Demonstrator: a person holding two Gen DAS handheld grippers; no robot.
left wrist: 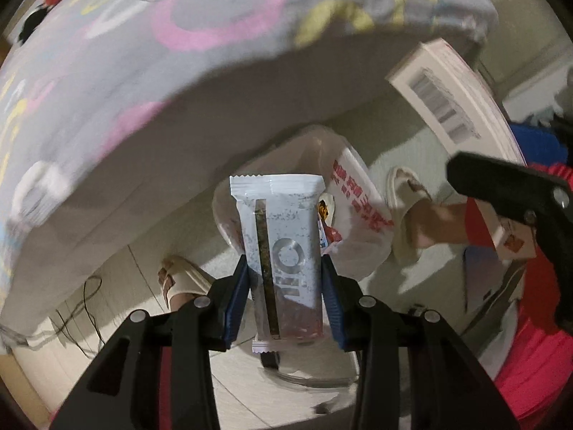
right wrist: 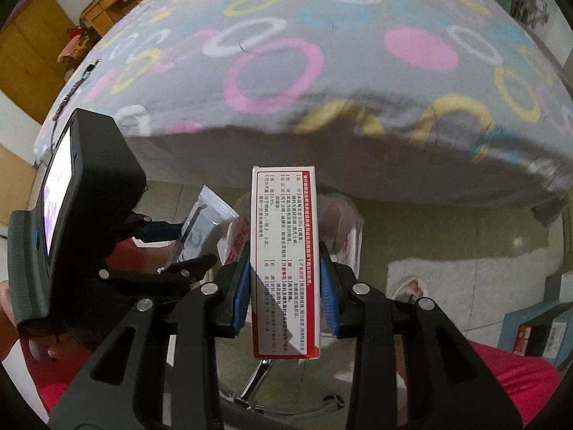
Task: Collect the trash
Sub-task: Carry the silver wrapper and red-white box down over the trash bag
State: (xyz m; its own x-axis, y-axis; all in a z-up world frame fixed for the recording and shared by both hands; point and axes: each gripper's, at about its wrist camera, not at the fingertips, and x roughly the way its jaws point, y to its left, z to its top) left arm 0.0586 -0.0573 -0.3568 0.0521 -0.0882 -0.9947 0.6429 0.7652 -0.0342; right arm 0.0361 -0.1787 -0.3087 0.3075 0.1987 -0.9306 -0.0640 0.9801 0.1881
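Pale floor tiles (right wrist: 447, 286) run under a bed (right wrist: 322, 71) covered in grey cloth with coloured rings, and between bed and person stands a bin lined with a white bag (left wrist: 358, 193) printed in red. Both pieces of trash are off the bed and in hand, so the pick-up looks done and the drop is what remains. The left gripper (left wrist: 284, 286) has its blue pads pressed on the sides of a silver-white wrapper (left wrist: 283, 247), held upright just above the bag's mouth. The right gripper (right wrist: 284, 286) is clamped on a white box (right wrist: 283, 251) with red edging and printed text, also held upright over the bag, beside the wrapper. Inside the bag a few scraps show, orange and red, though too little is visible to name them. Neither piece has yet gone in; judging by their position, letting go of both would finish this round. Whether more trash lies elsewhere cannot be told.
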